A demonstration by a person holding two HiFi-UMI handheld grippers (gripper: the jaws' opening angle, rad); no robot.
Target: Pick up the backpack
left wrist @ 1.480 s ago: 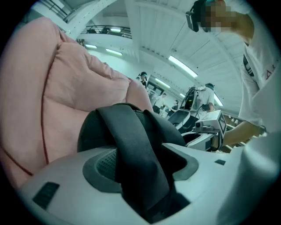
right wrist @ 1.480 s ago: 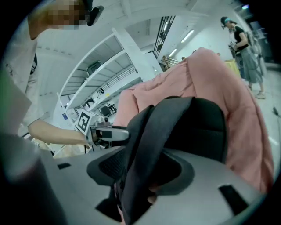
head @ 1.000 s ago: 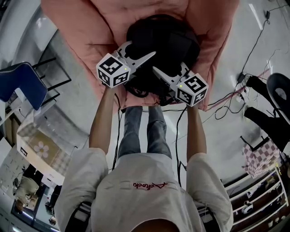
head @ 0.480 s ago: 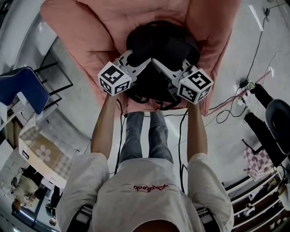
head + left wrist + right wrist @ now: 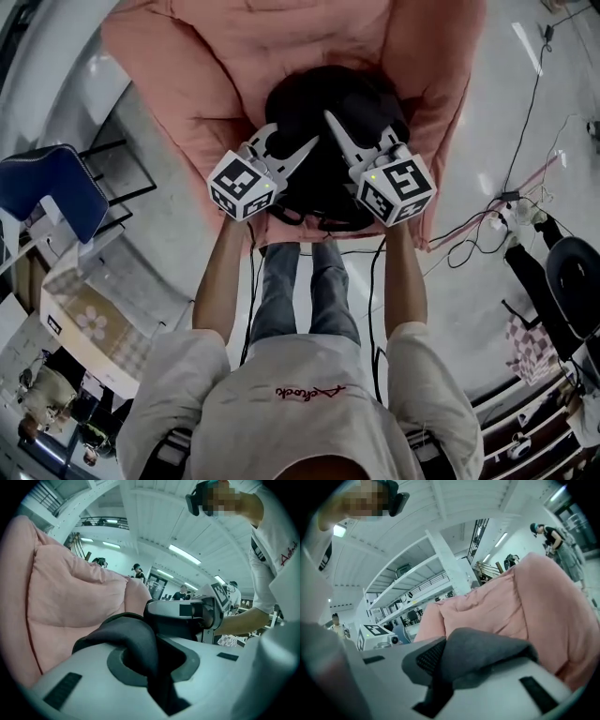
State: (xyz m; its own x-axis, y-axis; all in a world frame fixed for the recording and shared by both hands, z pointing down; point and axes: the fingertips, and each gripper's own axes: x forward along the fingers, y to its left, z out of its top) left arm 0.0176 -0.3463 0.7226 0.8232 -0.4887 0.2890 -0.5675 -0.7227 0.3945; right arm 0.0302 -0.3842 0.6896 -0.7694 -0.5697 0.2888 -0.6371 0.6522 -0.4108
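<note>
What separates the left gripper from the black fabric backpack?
Nothing: the left gripper view shows the left gripper, jaws having just closed, clamped on a dark strap of the black fabric backpack.

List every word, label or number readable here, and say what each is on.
Red script on the white shirt: upside down in the head view, too small to read.
The same red script in the left gripper view: cut off at the edge, unreadable.
Two cubes: black-and-white square patterns only, no text.

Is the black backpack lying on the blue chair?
No, the black backpack is on the pink cushioned seat; the blue chair stands apart at the left.
</note>
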